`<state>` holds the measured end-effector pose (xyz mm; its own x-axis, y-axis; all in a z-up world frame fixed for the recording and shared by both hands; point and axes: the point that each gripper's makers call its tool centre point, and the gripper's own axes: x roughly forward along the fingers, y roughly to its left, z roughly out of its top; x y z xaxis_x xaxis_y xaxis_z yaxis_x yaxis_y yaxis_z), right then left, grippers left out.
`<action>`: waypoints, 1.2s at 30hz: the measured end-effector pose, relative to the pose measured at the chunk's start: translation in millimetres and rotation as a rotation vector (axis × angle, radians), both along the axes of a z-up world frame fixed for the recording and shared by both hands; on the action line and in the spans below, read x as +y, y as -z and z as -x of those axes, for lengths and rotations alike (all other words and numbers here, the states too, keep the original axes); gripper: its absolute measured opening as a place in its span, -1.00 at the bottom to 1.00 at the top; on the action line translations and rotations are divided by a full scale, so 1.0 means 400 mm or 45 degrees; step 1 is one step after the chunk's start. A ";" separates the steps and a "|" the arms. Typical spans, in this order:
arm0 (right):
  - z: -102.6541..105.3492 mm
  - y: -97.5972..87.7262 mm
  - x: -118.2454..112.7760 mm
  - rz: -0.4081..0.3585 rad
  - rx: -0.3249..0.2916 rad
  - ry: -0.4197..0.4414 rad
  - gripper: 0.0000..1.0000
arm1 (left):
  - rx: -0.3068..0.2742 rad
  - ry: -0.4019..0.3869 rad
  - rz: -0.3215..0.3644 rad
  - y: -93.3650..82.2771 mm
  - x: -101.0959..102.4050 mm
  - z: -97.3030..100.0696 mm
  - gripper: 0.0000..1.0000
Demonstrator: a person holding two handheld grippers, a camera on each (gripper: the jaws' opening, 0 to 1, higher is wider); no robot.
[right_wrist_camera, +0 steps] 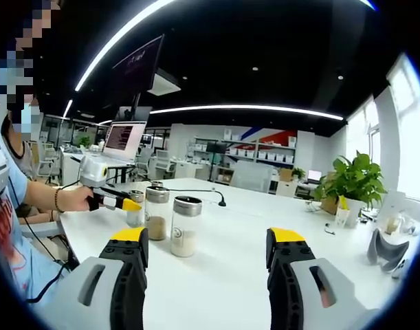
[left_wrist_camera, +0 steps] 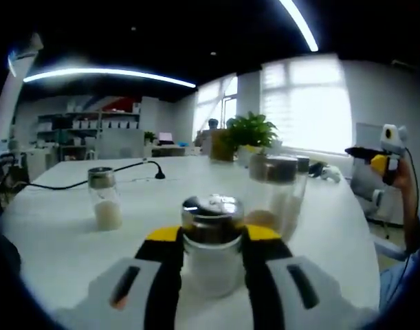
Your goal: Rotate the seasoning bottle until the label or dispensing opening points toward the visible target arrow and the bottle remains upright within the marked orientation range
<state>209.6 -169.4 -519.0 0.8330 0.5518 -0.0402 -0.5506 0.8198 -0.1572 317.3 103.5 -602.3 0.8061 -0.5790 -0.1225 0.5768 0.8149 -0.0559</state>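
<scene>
Your seasoning bottle (left_wrist_camera: 211,242) stands upright on the white table (left_wrist_camera: 58,240), clamped between your left gripper (left_wrist_camera: 211,258) jaws. Two more shakers (left_wrist_camera: 282,189) crowd close behind it; another shaker (left_wrist_camera: 104,197) sits apart, leftward. No label text is readable. Your right gripper (right_wrist_camera: 208,265) hangs wide apart, holding nothing.

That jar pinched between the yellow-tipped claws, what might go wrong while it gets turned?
1. The left hand-held gripper clamps the seasoning bottle by its glass body; a loose squeeze might let it slip or tip.
2. Two more bottles stand close behind; a wide swing might knock them.
3. The right hand-held gripper is open and apart, so nothing steadies the bottle.
</scene>
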 end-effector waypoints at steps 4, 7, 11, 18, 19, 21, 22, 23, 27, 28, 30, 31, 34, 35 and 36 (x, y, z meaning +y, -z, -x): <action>0.002 -0.002 0.000 0.000 -0.005 0.001 0.43 | -0.003 0.000 -0.013 0.001 0.000 0.003 -0.30; 0.001 -0.003 -0.006 -0.010 -0.005 0.011 0.41 | -0.001 0.000 -0.016 0.001 0.001 0.004 -0.30; 0.002 0.000 -0.005 -0.002 -0.002 0.009 0.41 | -0.013 0.004 -0.033 0.002 -0.002 0.008 -0.30; 0.005 -0.002 -0.006 0.001 -0.005 0.012 0.41 | 0.002 0.016 -0.024 0.003 -0.001 0.013 -0.29; 0.005 -0.002 -0.007 0.002 -0.005 0.013 0.41 | 0.006 0.018 -0.017 0.002 0.000 0.014 -0.29; 0.005 -0.001 -0.008 0.002 -0.004 0.013 0.41 | 0.010 0.021 -0.008 0.002 0.001 0.013 -0.29; 0.005 -0.001 -0.008 0.003 -0.003 0.013 0.41 | 0.012 0.022 -0.005 0.001 0.001 0.014 -0.29; 0.005 -0.001 -0.008 0.004 -0.003 0.013 0.41 | 0.013 0.023 -0.003 0.001 0.001 0.013 -0.29; 0.006 -0.001 -0.005 0.002 -0.003 0.009 0.40 | 0.026 0.033 0.040 -0.002 0.005 0.014 -0.28; 0.006 0.000 -0.004 0.002 -0.002 0.008 0.40 | 0.025 0.035 0.040 -0.003 0.004 0.015 -0.28; 0.006 0.001 -0.004 0.003 -0.001 0.008 0.40 | 0.007 0.036 0.040 -0.011 0.005 0.017 -0.27; 0.006 0.001 -0.004 0.003 -0.001 0.008 0.40 | 0.002 0.035 0.036 -0.014 0.004 0.020 -0.23; 0.006 0.001 -0.004 0.002 -0.001 0.008 0.40 | -0.006 0.046 0.028 -0.023 0.003 0.025 -0.02; 0.007 0.000 -0.004 0.003 -0.001 0.007 0.40 | 0.000 0.045 0.020 -0.020 0.005 0.026 0.01; 0.007 0.000 -0.004 0.003 -0.001 0.007 0.40 | 0.006 0.047 0.018 -0.019 0.009 0.026 0.01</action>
<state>206.8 -171.0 -519.2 0.8359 0.5474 -0.0409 -0.5462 0.8222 -0.1599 306.8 107.3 -594.6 0.7838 -0.6097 -0.1179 0.6059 0.7924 -0.0701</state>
